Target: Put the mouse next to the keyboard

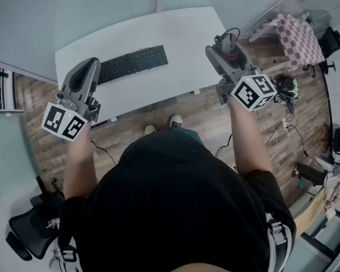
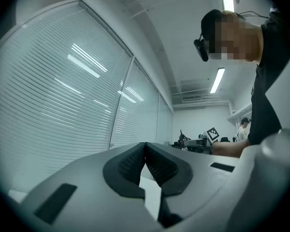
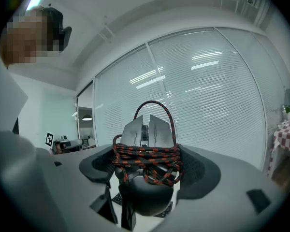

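The right claw [image 1: 224, 47] grips the cord-wrapped mouse [image 3: 146, 134] in the air by the bench's [image 1: 181, 33] right edge, apart from the keyboard [image 1: 133, 63]. The left claw [image 2: 145, 149] is closed and empty.

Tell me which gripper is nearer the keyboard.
Left. The left gripper hangs, shut, right by the keyboard's left end. The right gripper, shut on the mouse, is well past its right end, by the table's edge.
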`<action>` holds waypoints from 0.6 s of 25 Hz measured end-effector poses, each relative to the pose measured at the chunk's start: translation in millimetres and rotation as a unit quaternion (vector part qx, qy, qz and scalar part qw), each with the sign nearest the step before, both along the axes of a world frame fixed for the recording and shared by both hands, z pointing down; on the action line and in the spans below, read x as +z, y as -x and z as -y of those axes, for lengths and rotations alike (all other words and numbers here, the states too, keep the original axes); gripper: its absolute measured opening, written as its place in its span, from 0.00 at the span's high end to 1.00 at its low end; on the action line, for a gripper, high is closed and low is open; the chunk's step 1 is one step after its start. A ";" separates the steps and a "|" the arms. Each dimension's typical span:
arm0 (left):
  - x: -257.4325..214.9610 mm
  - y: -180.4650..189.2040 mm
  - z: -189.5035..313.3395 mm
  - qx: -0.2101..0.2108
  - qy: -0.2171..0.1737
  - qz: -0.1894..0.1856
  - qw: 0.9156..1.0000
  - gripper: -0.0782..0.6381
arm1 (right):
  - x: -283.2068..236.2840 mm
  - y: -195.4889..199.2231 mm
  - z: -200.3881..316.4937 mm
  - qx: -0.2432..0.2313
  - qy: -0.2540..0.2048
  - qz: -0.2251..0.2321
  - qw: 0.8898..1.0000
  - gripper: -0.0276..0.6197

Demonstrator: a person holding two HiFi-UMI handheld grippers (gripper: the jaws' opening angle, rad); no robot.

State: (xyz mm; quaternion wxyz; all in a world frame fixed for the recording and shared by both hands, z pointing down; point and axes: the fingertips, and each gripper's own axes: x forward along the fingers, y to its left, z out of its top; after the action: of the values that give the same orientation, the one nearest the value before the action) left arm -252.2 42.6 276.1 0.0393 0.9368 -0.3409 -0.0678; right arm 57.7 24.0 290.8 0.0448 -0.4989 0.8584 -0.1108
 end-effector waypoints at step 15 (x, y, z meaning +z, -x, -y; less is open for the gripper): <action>-20.5 -51.3 -100.8 0.015 -0.007 0.029 0.999 0.86 | -2.4 -26.5 -99.2 -0.012 0.004 0.010 1.000 0.33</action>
State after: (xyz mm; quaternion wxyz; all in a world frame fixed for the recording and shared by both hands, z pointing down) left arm -200.9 143.4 255.6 0.0239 0.9438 -0.3270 -0.0425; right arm 84.3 123.2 288.3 0.0507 -0.4878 0.8633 -0.1195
